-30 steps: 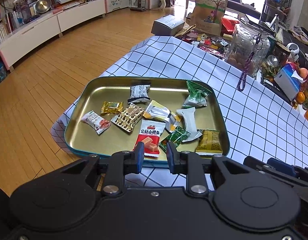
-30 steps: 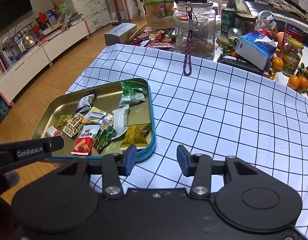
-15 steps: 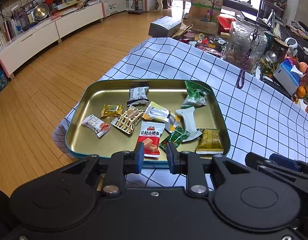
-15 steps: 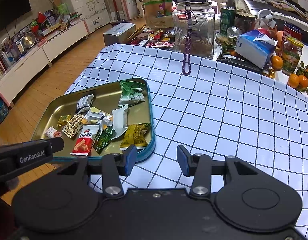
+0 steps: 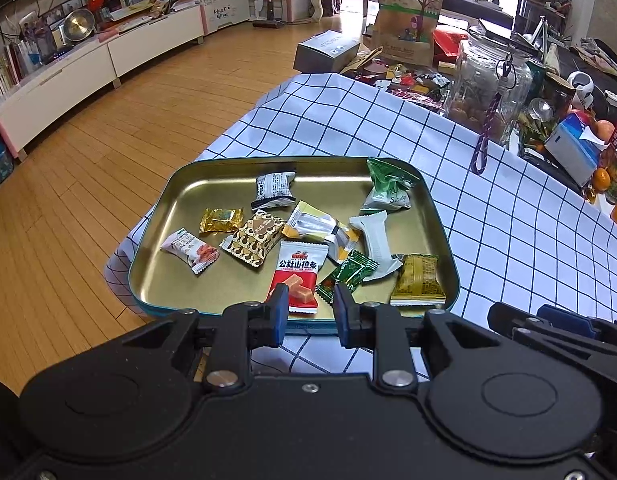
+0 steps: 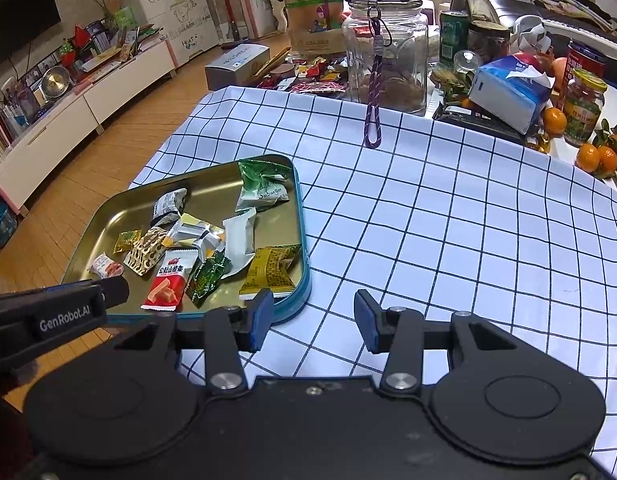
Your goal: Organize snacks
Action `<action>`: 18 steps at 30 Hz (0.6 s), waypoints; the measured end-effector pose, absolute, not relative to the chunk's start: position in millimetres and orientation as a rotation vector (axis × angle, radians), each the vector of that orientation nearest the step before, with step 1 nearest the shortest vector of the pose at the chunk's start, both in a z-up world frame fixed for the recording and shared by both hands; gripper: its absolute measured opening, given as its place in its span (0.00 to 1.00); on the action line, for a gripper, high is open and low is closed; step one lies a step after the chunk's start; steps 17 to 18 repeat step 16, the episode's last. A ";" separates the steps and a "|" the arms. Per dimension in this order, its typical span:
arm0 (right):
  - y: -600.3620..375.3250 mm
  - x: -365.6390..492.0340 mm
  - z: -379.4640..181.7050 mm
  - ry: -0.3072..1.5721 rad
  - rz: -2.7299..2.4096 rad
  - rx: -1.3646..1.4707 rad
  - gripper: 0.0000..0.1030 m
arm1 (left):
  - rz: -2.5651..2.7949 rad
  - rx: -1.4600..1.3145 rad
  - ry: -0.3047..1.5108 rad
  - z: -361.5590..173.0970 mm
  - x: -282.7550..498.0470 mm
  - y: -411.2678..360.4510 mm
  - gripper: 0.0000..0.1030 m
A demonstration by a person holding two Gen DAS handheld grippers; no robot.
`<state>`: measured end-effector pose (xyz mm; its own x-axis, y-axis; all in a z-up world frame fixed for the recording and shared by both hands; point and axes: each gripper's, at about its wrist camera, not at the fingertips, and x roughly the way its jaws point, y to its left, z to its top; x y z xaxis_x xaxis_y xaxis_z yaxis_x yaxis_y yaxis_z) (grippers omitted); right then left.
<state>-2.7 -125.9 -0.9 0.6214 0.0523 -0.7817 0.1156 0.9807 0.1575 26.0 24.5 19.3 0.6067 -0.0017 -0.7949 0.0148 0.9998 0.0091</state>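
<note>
A gold tin tray with a teal rim lies on the checked tablecloth and holds several wrapped snacks. Among them are a red packet, a green bag and a yellow packet. My left gripper hovers above the tray's near rim, open, nothing between its fingers. My right gripper hangs open over the bare cloth just right of the tray's near corner, also empty. The left gripper's body shows at the lower left of the right wrist view.
At the table's far side stand a glass jar with a purple lanyard, a paper snack bag, a tissue pack, jars, cans and oranges. Loose sweets lie beside a grey box. Wooden floor lies left of the table.
</note>
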 end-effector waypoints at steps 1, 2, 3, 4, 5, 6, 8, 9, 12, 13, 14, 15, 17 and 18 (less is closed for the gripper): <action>-126.0 -2.7 -0.9 0.902 -0.036 0.200 0.46 | -0.010 0.016 0.919 19.3 25.8 24.6 0.34; -126.0 -2.7 -0.9 0.902 -0.036 0.200 0.46 | -0.011 0.017 0.920 19.2 25.8 24.6 0.34; -125.8 -2.9 -1.0 0.902 -0.036 0.200 0.46 | -0.012 0.018 0.920 19.2 26.2 24.4 0.34; -125.8 -3.0 -1.1 0.903 -0.036 0.200 0.46 | -0.012 0.018 0.920 19.2 26.2 24.4 0.34; -125.7 -2.9 -1.2 0.903 -0.036 0.200 0.46 | -0.012 0.017 0.920 19.2 26.2 24.2 0.34; -125.5 -3.0 -1.3 0.904 -0.036 0.200 0.46 | -0.013 0.017 0.921 19.1 26.1 24.3 0.34; -125.4 -3.0 -1.5 0.904 -0.035 0.200 0.46 | -0.015 0.019 0.922 18.8 26.0 24.3 0.34; -125.2 -3.2 -1.5 0.904 -0.035 0.200 0.46 | -0.016 0.021 0.922 18.6 26.2 24.3 0.34; -125.3 -3.0 -1.5 0.905 -0.036 0.201 0.46 | -0.016 0.026 0.921 18.3 26.3 23.9 0.34; -125.1 -3.1 -1.6 0.906 -0.037 0.201 0.46 | -0.015 0.028 0.919 18.2 26.3 23.7 0.34; -125.0 -3.0 -1.8 0.907 -0.037 0.200 0.46 | -0.012 0.030 0.916 18.2 26.0 23.7 0.34; -124.8 -3.1 -2.0 0.908 -0.037 0.200 0.46 | -0.011 0.035 0.913 18.5 26.3 23.9 0.34; -125.0 -3.1 -2.1 0.909 -0.037 0.201 0.46 | -0.009 0.037 0.911 18.6 26.1 24.0 0.34; -125.0 -3.1 -2.1 0.909 -0.037 0.201 0.46 | -0.009 0.037 0.911 18.6 26.1 24.0 0.34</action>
